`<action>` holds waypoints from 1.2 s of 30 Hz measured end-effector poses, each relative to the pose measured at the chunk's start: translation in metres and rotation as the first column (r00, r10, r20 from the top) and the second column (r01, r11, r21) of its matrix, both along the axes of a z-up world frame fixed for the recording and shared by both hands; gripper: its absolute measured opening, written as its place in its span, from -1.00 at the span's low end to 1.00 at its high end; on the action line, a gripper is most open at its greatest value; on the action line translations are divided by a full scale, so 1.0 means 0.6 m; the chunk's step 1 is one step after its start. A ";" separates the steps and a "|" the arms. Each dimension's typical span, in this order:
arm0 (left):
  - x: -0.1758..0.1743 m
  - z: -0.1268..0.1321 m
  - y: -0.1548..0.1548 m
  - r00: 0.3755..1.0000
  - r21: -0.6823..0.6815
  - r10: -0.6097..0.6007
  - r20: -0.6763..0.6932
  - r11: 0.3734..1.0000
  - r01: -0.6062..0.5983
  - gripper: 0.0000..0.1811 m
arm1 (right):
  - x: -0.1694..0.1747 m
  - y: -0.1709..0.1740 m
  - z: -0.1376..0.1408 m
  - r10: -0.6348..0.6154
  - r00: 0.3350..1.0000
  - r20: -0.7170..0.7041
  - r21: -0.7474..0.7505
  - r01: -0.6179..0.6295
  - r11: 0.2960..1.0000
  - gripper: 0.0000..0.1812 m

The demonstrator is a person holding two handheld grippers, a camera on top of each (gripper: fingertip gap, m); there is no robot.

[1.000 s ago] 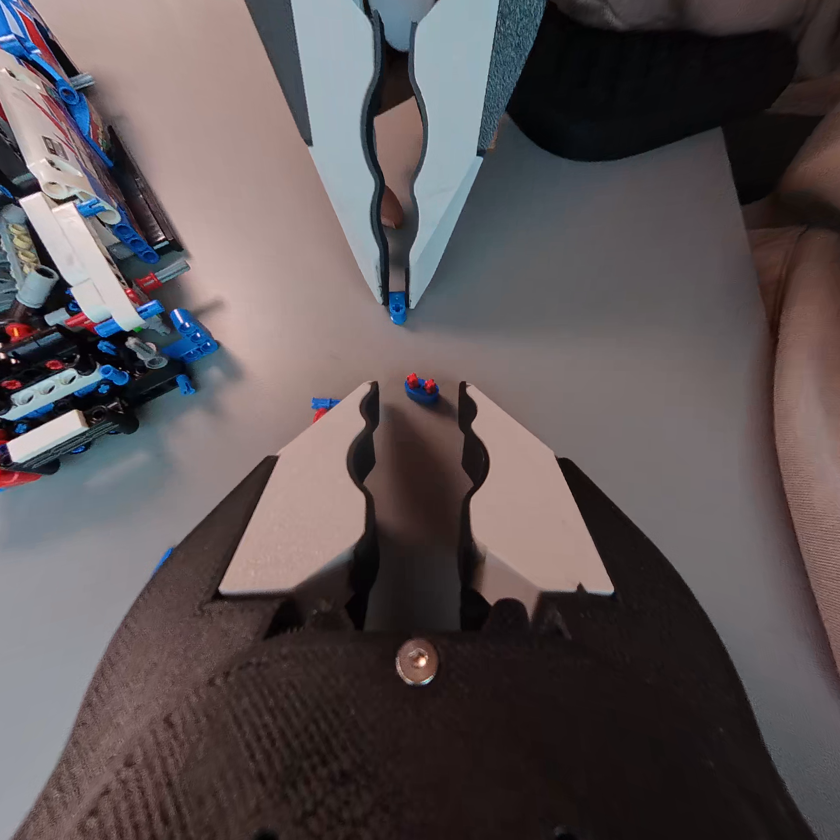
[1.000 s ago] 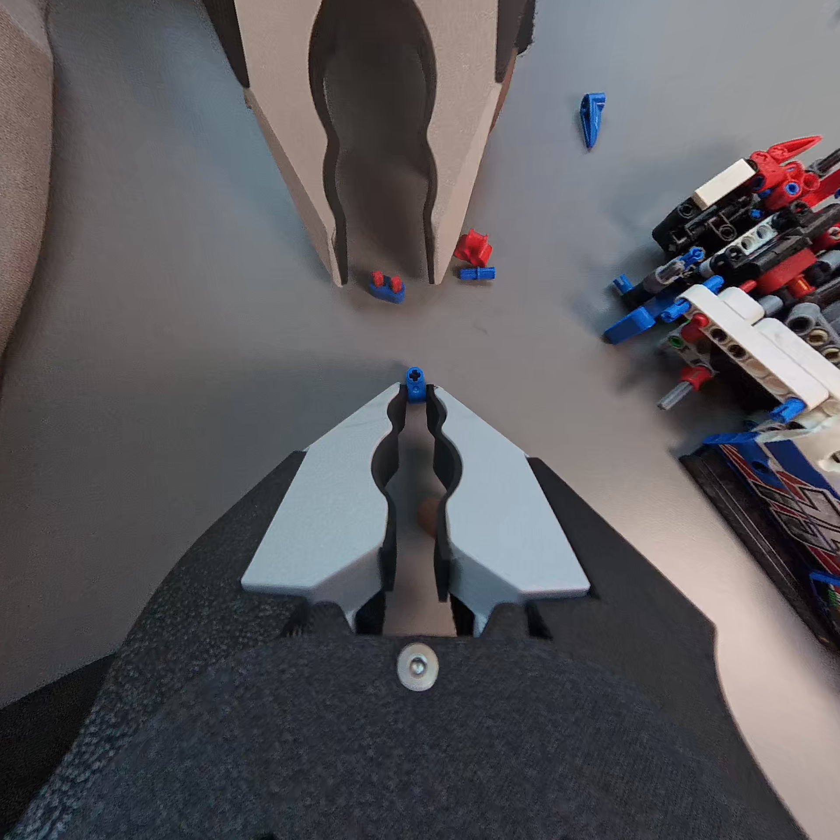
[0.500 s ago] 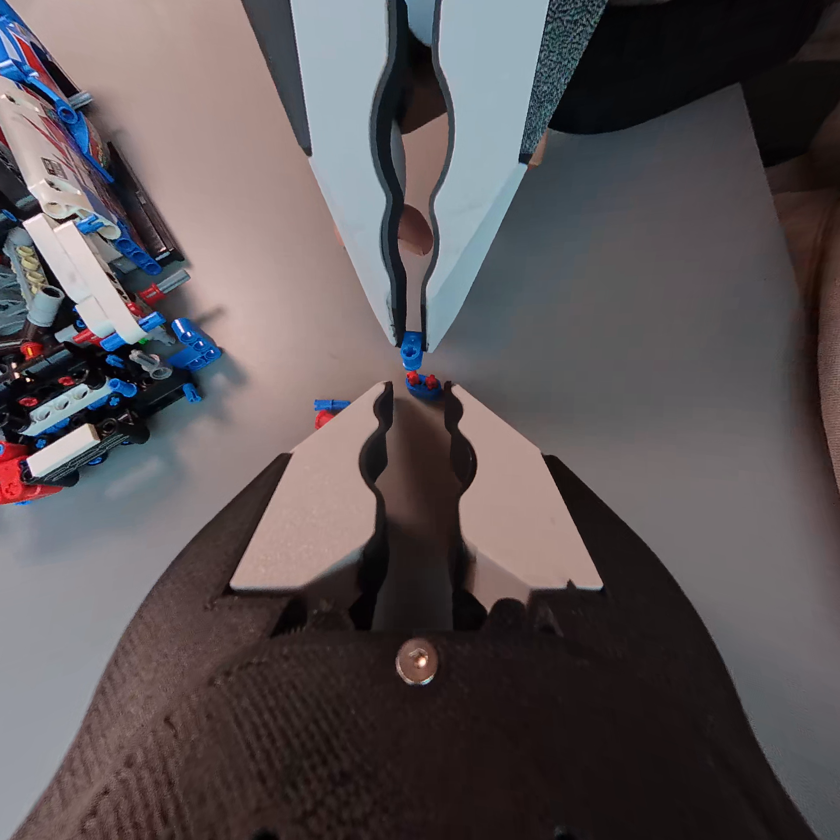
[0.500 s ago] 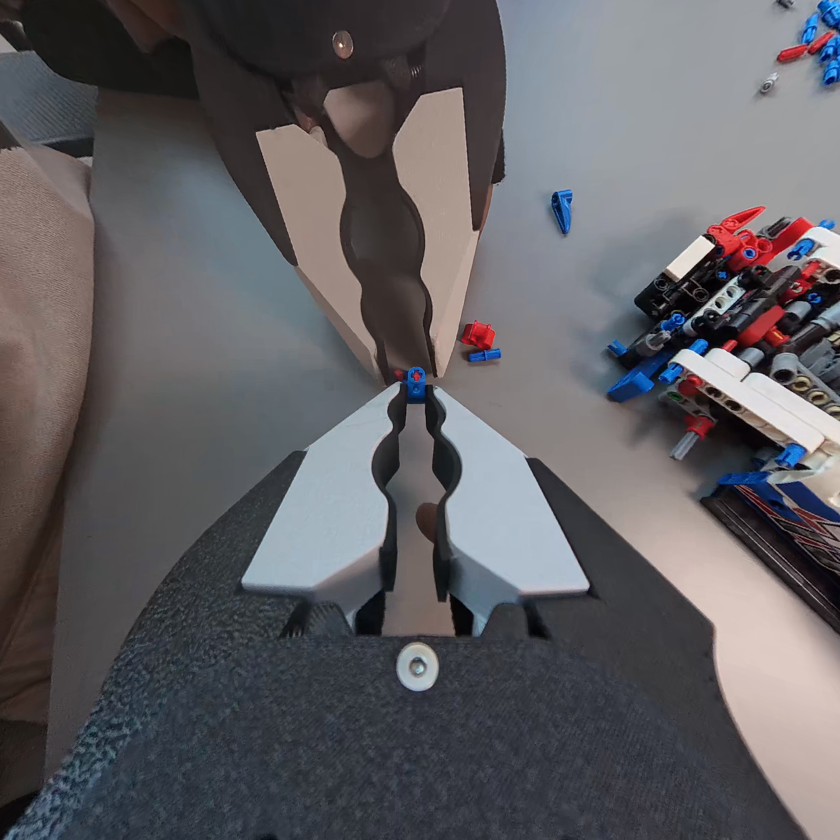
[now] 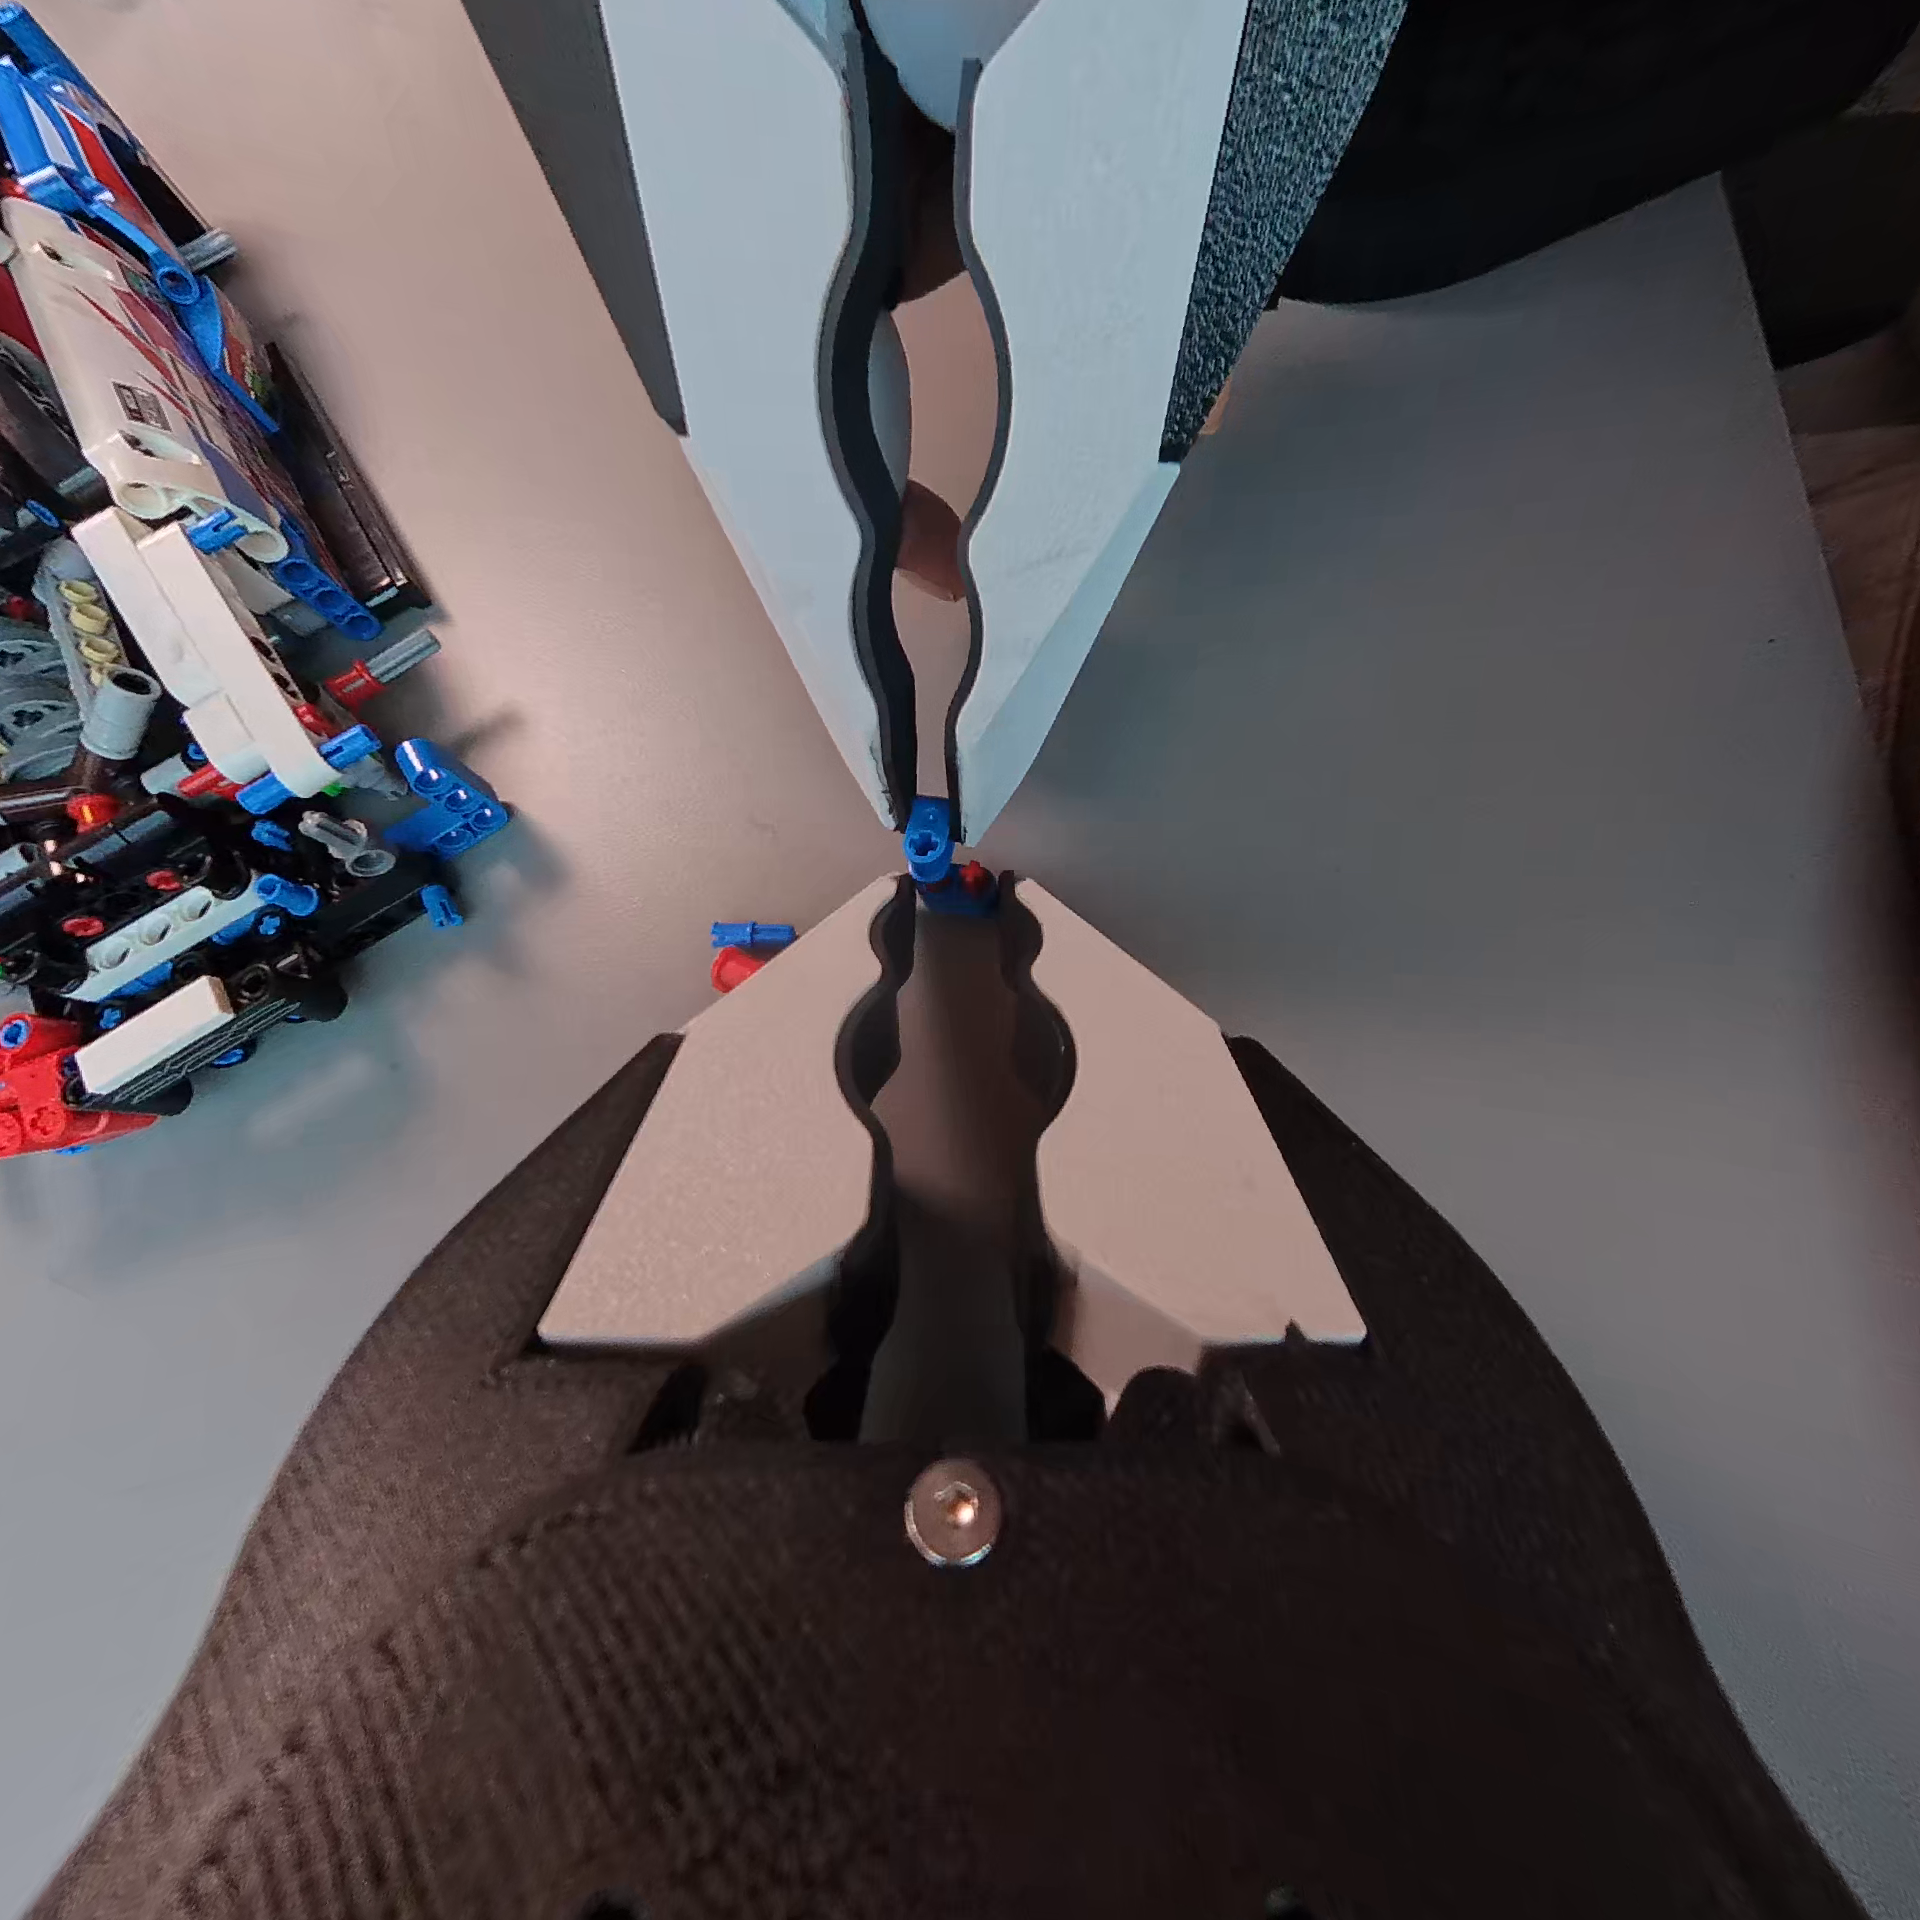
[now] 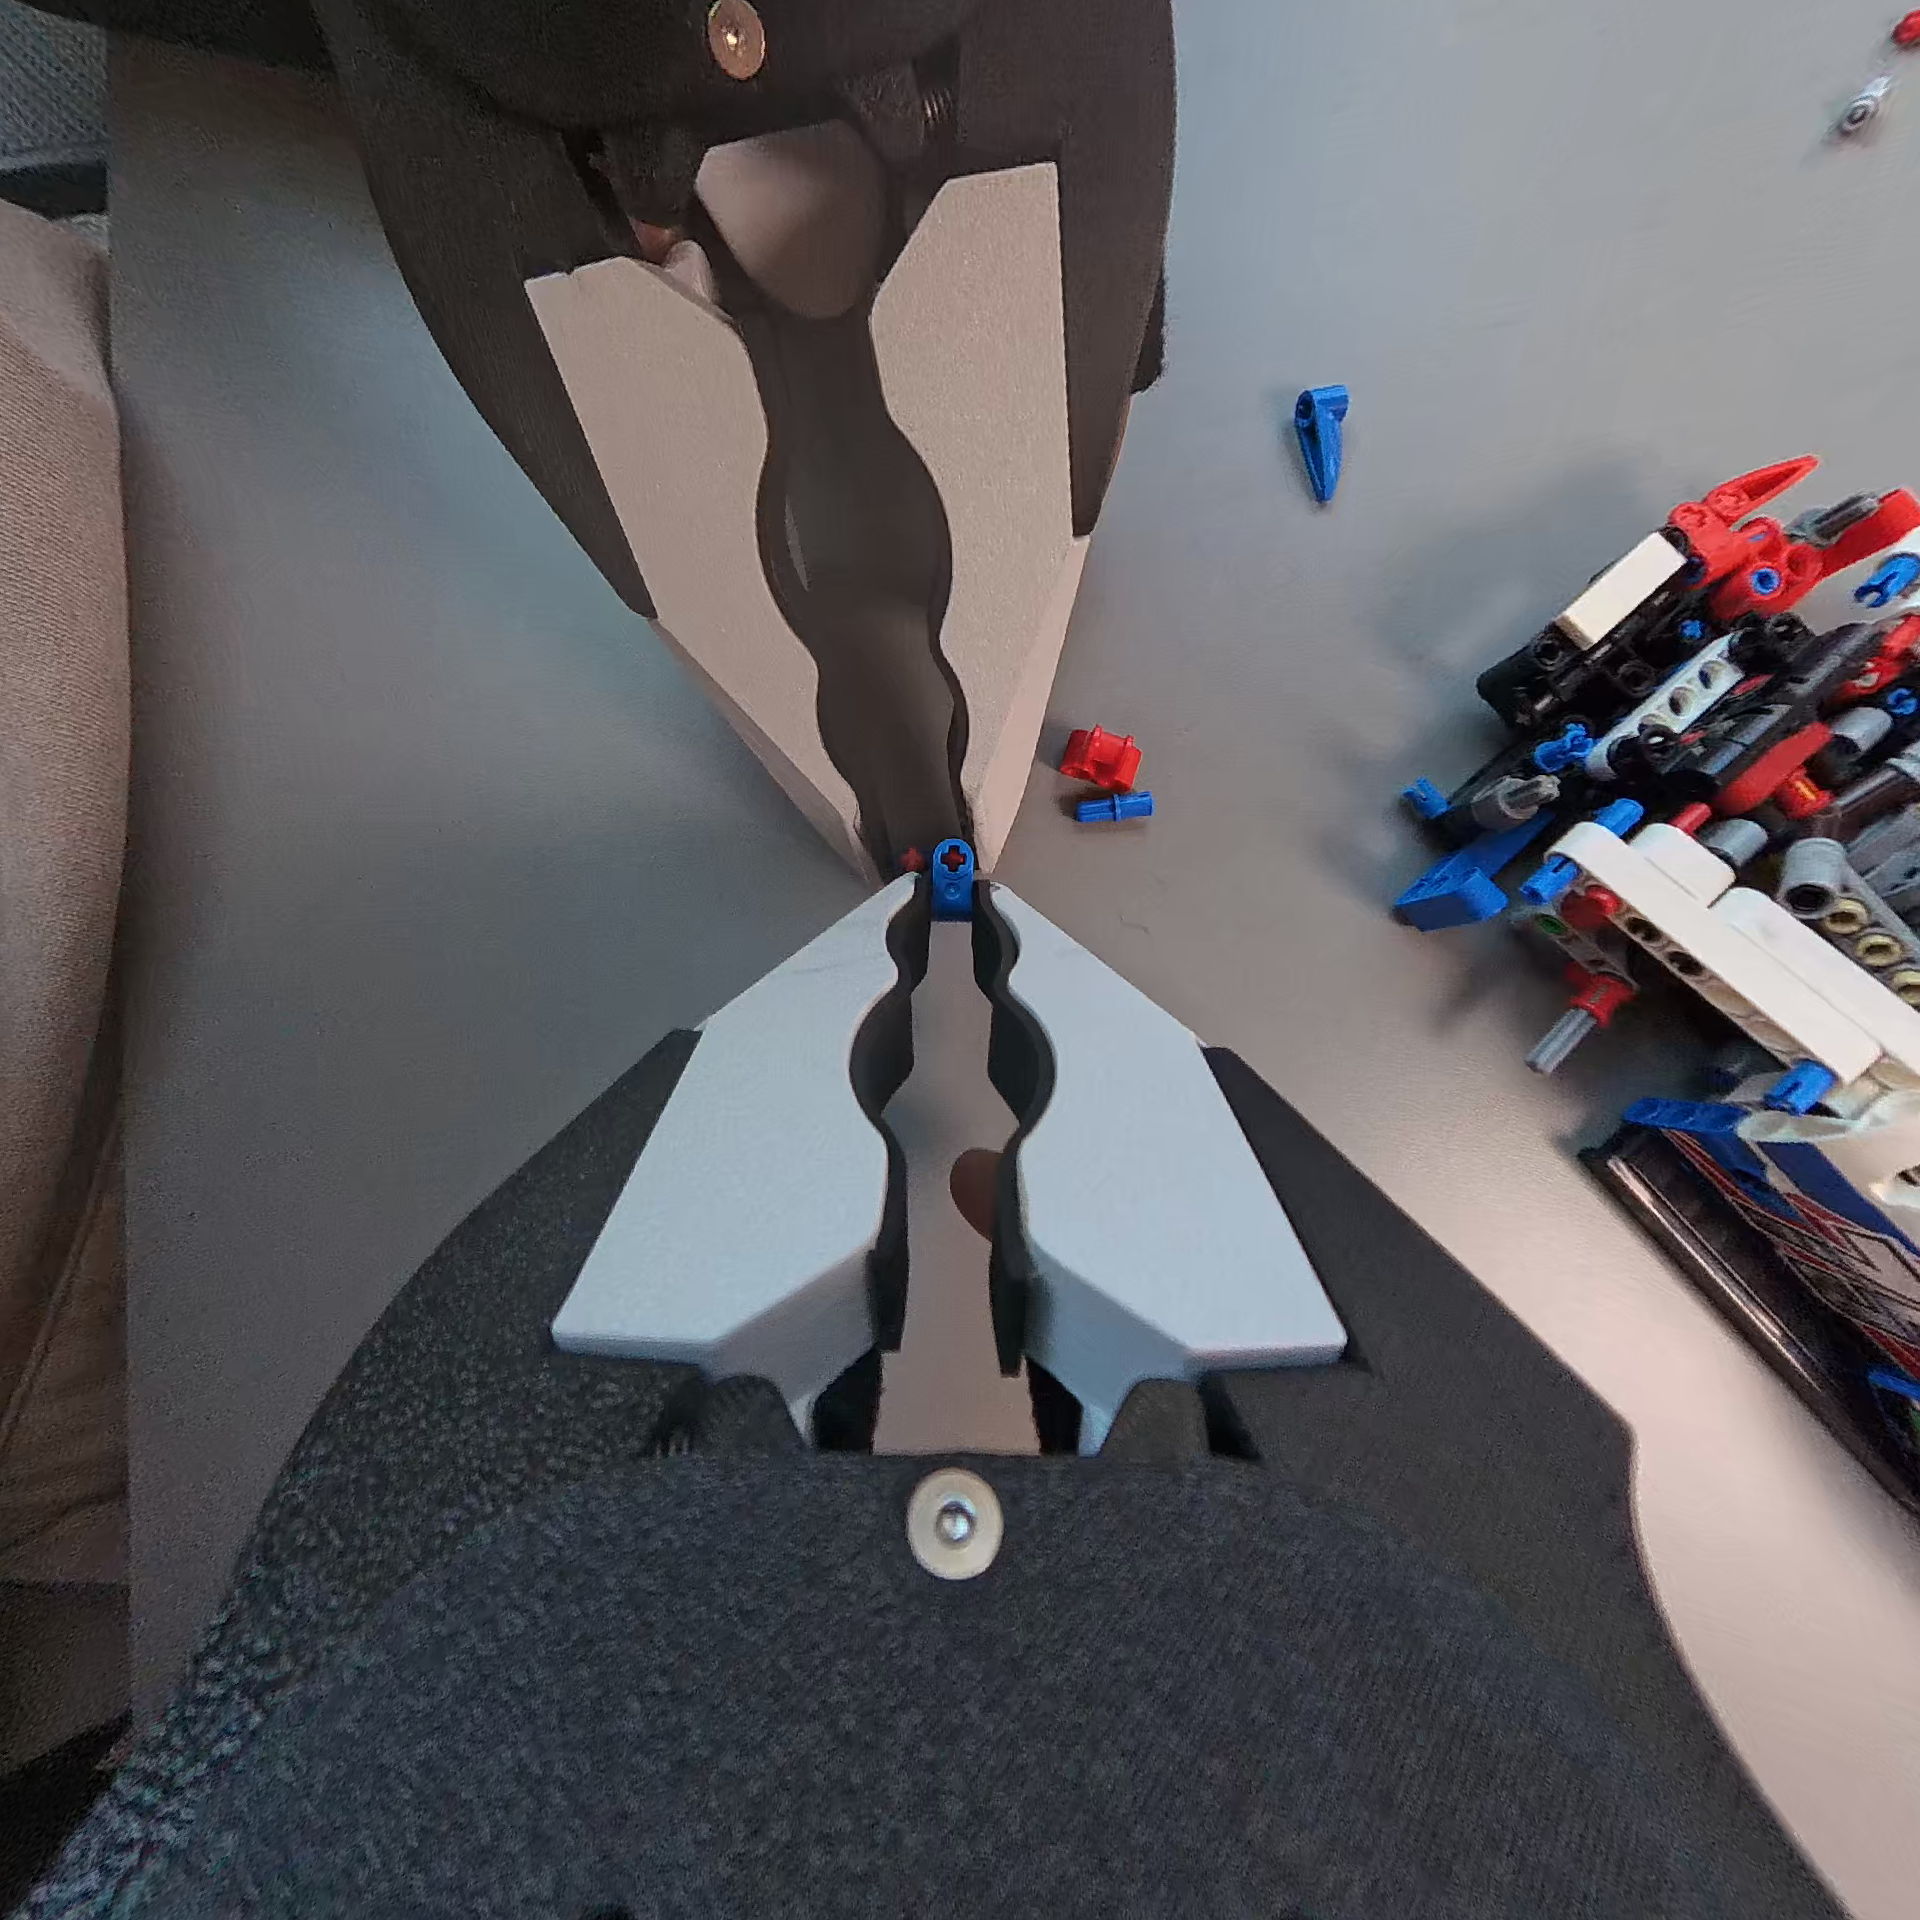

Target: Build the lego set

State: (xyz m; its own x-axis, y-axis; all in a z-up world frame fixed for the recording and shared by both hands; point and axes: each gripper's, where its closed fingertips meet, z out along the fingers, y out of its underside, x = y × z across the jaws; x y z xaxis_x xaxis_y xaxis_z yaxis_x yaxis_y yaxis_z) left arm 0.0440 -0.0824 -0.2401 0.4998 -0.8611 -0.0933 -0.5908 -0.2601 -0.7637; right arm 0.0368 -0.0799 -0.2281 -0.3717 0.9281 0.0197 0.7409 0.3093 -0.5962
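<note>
My left gripper (image 5: 961, 885) is closed around a small blue piece with two red pins (image 5: 964, 896) at the grey table top. My right gripper (image 6: 951, 902) is shut on a small blue connector (image 6: 953, 875) and faces the left one tip to tip. The connector's cross hole sits against one red pin (image 6: 912, 859). In the left wrist view the connector (image 5: 928, 833) hangs from the right gripper's pale blue fingers (image 5: 790, 540) just above the pinned piece. Most of the pinned piece is hidden in the right wrist view.
The partly built red, white, blue and black model (image 5: 156, 831) lies on a booklet to my left; it shows at the right of the right wrist view (image 6: 1714, 790). A loose red piece (image 6: 1101, 753), blue pin (image 6: 1112, 807) and blue part (image 6: 1320, 442) lie nearby. Beige fabric (image 6: 42, 727) borders the table. The grippers are tip to tip, or close to it.
The right gripper has carried the blue connector forward to the pinned piece. The left gripper's jaws have narrowed from open to closed around that piece.
</note>
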 end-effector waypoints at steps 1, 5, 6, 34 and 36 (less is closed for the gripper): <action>0.000 0.000 0.000 1.000 0.000 0.000 0.000 1.000 0.000 -0.85 | 0.000 0.000 0.000 0.006 1.000 0.014 0.005 -0.006 1.000 -0.95; 0.000 0.010 -0.003 0.999 -0.003 -0.009 0.039 1.000 0.010 -0.78 | 0.000 -0.001 -0.003 0.030 0.998 0.061 0.025 -0.031 0.999 -0.95; -0.001 0.016 -0.003 0.998 0.002 -0.008 0.055 1.000 0.008 -0.79 | -0.001 -0.001 -0.003 0.034 0.997 0.067 0.028 -0.036 0.999 -0.95; -0.011 0.014 -0.004 0.996 -0.108 0.023 0.089 0.994 -0.014 -1.00 | -0.003 -0.007 -0.009 0.097 0.986 0.132 0.038 -0.103 0.994 -0.96; -0.011 0.014 -0.004 0.996 -0.113 0.024 0.081 0.994 -0.015 -1.00 | -0.003 -0.007 -0.011 0.105 0.983 0.148 0.037 -0.112 0.993 -0.96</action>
